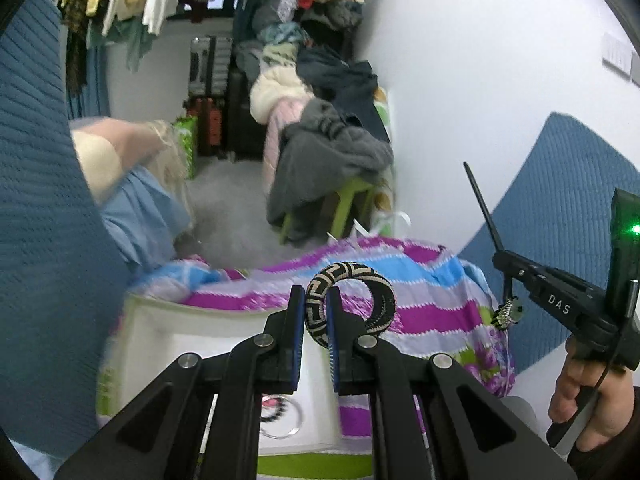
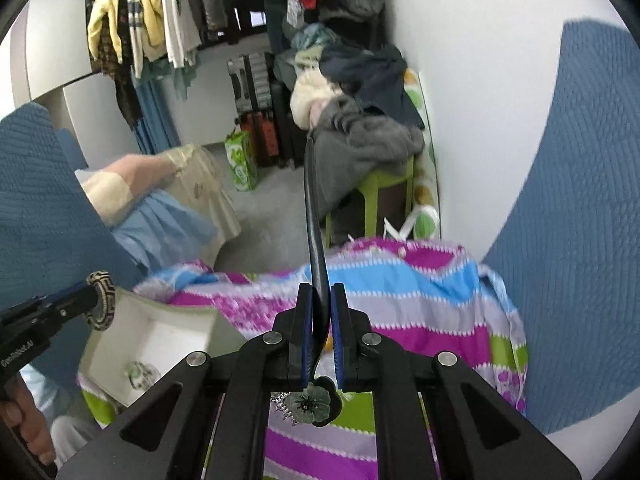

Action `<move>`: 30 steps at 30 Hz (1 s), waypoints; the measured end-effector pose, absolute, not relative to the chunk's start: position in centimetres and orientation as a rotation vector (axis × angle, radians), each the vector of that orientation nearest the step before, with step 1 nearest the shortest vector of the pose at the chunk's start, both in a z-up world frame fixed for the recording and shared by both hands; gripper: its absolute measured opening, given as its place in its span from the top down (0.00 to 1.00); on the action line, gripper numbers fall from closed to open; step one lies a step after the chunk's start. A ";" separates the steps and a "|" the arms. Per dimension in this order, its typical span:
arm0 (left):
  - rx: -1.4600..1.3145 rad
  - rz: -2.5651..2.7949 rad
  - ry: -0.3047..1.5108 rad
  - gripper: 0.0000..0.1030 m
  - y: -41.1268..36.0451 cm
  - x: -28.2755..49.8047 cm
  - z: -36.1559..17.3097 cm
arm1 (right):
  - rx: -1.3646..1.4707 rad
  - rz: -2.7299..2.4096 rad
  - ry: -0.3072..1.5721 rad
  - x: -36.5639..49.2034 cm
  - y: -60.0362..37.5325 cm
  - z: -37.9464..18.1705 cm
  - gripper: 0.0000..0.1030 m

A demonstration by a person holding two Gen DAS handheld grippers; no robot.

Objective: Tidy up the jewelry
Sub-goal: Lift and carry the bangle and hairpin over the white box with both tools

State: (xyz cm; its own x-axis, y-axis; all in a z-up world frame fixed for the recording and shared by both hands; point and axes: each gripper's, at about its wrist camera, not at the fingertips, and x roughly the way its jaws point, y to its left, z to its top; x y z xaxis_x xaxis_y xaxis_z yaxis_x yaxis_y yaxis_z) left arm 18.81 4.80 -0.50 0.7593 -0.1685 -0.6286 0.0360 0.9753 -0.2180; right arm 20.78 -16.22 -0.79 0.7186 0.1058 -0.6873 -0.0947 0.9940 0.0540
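My left gripper (image 1: pixel 316 292) is shut on a black-and-beige patterned bangle (image 1: pixel 360 276), held up above a white box (image 1: pixel 160 332) that has beaded bracelets (image 1: pixel 276 412) on its floor. From the right wrist view the same bangle (image 2: pixel 102 300) shows at the left, in the left gripper (image 2: pixel 94 300). My right gripper (image 2: pixel 322 292) is shut on a dark hair stick (image 2: pixel 312 200) that points away from me. Its green flower ornament (image 2: pixel 312 402) with a small chain hangs behind the pads. In the left wrist view the stick (image 1: pixel 482 208) juts up from the right gripper (image 1: pixel 500 258).
A striped purple, blue and grey cloth (image 1: pixel 420 280) lies under the box. Blue quilted cushions (image 1: pixel 36 200) flank both sides. Beyond are a green stool piled with clothes (image 1: pixel 332 152), suitcases (image 1: pixel 208 68), hanging garments and a white wall (image 1: pixel 480 60).
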 end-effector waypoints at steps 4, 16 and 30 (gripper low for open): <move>-0.204 -0.097 0.690 0.91 7.5 18.1 1.1 | 0.007 0.112 0.722 20.5 -14.0 1.0 0.94; -0.203 -0.070 0.719 0.91 13.1 17.0 -0.6 | -0.038 0.121 0.714 19.7 -6.8 -0.3 0.93; -0.218 -0.038 0.873 0.91 17.1 17.7 -10.8 | -0.142 0.231 0.851 19.8 1.5 -9.9 0.93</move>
State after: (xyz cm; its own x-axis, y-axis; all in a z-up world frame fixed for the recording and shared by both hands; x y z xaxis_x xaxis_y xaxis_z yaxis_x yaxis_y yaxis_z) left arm 17.71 17.15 -10.78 0.6433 -0.1219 -0.7558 -0.0562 0.9771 -0.2054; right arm 19.76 1.50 -9.93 0.6363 0.1451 -0.7577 -0.2584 0.9655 -0.0321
